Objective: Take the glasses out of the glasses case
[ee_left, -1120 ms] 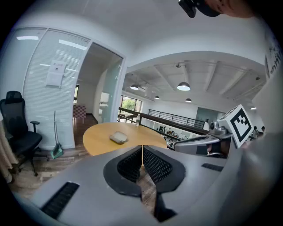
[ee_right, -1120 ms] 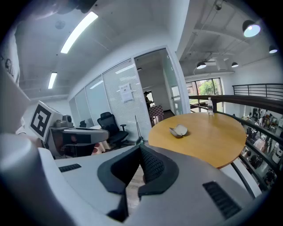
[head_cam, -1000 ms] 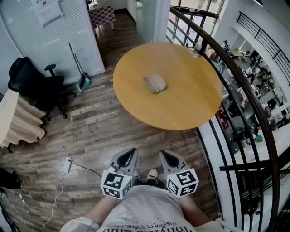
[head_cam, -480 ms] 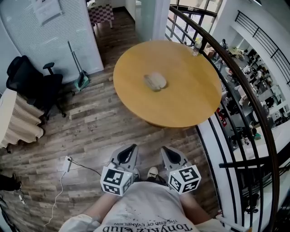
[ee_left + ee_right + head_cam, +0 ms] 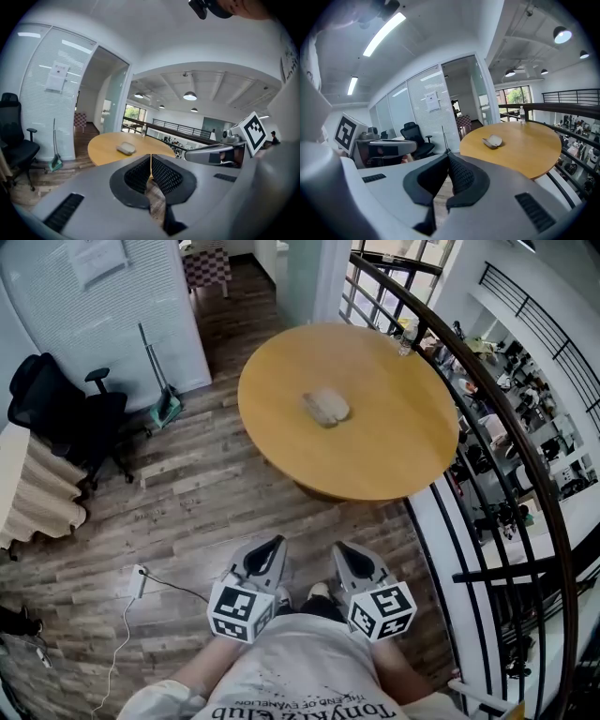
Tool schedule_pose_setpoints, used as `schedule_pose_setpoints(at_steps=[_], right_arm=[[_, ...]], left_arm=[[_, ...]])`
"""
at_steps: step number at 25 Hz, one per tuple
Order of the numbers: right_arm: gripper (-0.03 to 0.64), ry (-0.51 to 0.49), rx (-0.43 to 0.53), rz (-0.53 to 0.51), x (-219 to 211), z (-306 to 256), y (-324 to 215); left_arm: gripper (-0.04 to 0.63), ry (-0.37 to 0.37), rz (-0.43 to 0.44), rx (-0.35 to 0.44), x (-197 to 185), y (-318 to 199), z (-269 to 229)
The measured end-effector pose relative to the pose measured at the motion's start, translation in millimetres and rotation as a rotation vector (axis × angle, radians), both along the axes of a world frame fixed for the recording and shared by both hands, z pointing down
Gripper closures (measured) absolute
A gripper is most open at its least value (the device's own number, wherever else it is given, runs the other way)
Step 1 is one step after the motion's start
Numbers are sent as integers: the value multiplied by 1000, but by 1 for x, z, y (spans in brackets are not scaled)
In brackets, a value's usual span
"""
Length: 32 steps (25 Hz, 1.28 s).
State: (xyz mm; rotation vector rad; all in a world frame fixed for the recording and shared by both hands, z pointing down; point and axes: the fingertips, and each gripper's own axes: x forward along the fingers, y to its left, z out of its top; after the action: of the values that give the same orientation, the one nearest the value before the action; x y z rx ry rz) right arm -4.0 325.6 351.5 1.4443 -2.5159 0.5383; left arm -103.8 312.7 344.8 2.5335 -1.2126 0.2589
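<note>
A small grey-beige glasses case (image 5: 326, 406) lies near the middle of the round wooden table (image 5: 394, 451), far ahead of me. It also shows in the left gripper view as the case (image 5: 125, 148) and in the right gripper view as the case (image 5: 492, 141), where its lid looks slightly ajar. No glasses are visible. My left gripper (image 5: 277, 542) and right gripper (image 5: 338, 547) are held side by side close to my body, over the floor and well short of the table. Both are shut with nothing between the jaws.
A dark curved railing (image 5: 506, 427) runs along the table's right side above a lower level. A bottle (image 5: 405, 338) stands at the table's far edge. A black office chair (image 5: 66, 418), a broom with dustpan (image 5: 164, 404) and a floor cable (image 5: 141, 579) are at left.
The head view has drifted slightly, so the table and case sit a little higher and to the right. Both grippers stay shut near my body.
</note>
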Motion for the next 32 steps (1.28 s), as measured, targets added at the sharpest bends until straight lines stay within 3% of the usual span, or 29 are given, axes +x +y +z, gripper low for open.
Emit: schedule_pose_setpoints(at_steps=[7,14,25,32], right_arm=[[592,7,-6,1,-5,9,2],[592,15,-19,-13,1,11,-30],[592,24,18,-60,18,12,-158],[592,33,29,-89,49,1,-235]], left_arm=[[566,5,15,-12,-5,3,12],[566,7,21,-11,2,-33,8],[566,-14,-27,-20,12,-143,18],[566,-26,-45,-9,42,-222,5]])
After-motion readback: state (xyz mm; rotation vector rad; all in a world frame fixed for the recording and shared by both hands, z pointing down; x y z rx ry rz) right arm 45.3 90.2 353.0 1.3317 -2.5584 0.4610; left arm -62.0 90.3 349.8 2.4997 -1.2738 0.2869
